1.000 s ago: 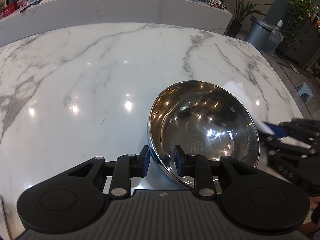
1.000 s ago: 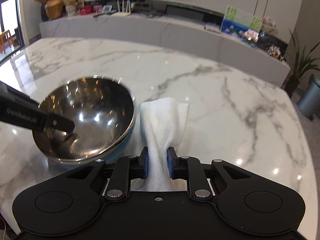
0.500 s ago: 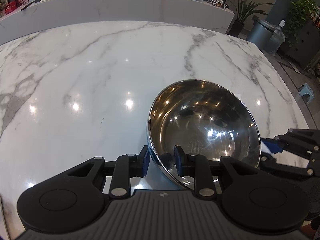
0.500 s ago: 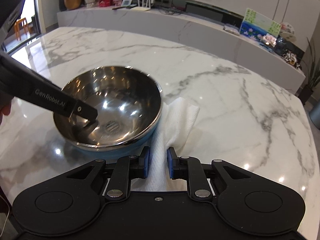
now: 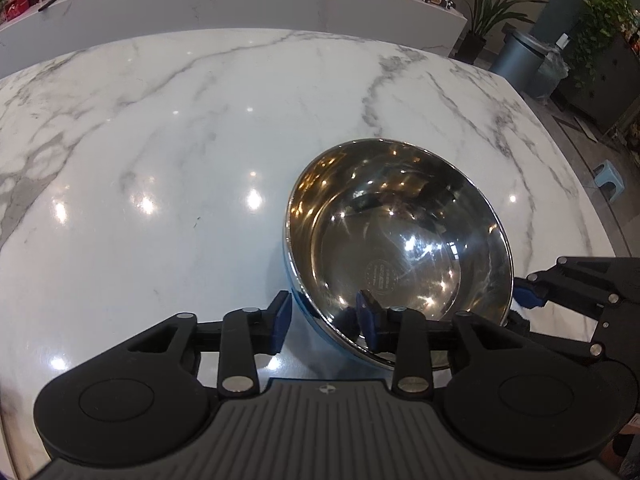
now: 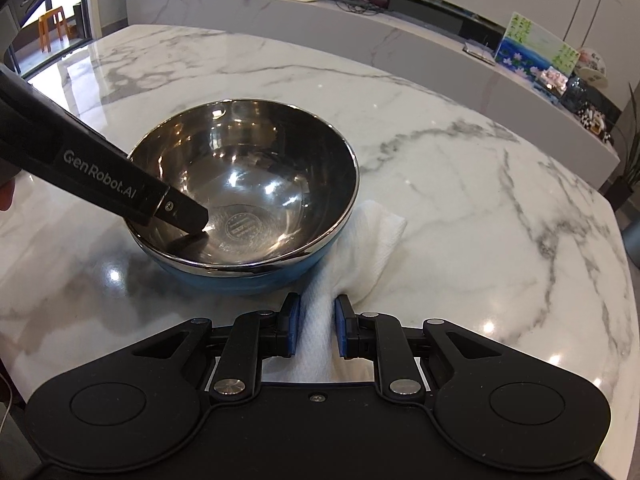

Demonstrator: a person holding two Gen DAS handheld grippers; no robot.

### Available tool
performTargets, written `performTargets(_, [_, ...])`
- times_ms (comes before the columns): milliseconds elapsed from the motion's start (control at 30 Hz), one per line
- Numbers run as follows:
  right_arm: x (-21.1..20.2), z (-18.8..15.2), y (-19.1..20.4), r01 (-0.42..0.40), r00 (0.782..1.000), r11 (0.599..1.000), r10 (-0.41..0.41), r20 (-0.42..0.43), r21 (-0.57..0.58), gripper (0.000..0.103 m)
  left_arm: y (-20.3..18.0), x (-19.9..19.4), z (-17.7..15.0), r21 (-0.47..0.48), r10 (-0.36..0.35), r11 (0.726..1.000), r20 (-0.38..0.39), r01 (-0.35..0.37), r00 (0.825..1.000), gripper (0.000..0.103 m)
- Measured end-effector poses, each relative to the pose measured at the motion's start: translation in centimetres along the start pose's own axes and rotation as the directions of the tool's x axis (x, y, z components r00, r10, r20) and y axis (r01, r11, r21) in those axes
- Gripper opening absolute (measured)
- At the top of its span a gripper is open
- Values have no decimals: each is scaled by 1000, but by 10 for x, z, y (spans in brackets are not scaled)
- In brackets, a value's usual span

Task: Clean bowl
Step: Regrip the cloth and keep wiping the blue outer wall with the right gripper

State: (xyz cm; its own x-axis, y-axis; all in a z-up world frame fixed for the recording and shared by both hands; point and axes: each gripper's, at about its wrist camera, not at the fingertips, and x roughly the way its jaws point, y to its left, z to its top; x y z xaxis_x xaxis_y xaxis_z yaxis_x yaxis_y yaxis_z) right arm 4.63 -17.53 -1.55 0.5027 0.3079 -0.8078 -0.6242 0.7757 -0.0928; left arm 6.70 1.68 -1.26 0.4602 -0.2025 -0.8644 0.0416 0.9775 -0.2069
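A steel bowl (image 5: pixel 400 240) with a blue outside stands on the marble table; it also shows in the right wrist view (image 6: pixel 244 196). My left gripper (image 5: pixel 322 318) straddles the bowl's near rim, one finger inside and one outside, jaws slightly apart around the wall. It appears in the right wrist view as a black arm (image 6: pixel 100 184) reaching into the bowl. My right gripper (image 6: pixel 316 330) is shut on a white cloth (image 6: pixel 360 248) that lies on the table against the bowl's right side. In the left wrist view the right gripper (image 5: pixel 528 300) sits beside the bowl.
The marble table (image 5: pixel 180 140) stretches wide to the left and behind the bowl. A long white counter (image 6: pixel 400 28) with small items runs along the back. A bin (image 5: pixel 520 60) and plants stand on the floor past the table's right edge.
The right gripper has lowered the cloth from hanging upright beside the bowl to lying on the table against it. The left gripper has loosened slightly on the rim.
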Motion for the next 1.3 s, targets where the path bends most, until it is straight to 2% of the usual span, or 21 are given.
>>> performTargets(200, [-12,3,-8,29,998,999,-30,48,30,16,-1,1,1,17,8,1000,7,-8,1000,29])
performTargets(467, [-33,8,-23,43,989,997,-52,141,67,16,1,2,5,18,23,1000,24,-24,999,23])
performTargets(900, [-17,5,-5,5,998,1000,-4,68,-12,16,1,1,6,12,41,999,35,-42,999,21])
performTargets(1000, [-12,3,0,-11,999,1000,12,42,-27,16,2,1,6,-1,38,999,25,-38,999,29])
performTargets(1033, [-10,2,1,-16,999,999,17,35,-31,16,3,2,5,-8,36,999,17,-36,999,36])
performTargets(1067, [-9,1,3,-22,999,999,23,27,-37,16,3,3,4,-13,32,999,9,-32,999,39])
performTargets(1300, [-5,1,10,-39,999,997,39,0,-63,16,2,2,0,-3,20,1000,-7,-20,1000,38])
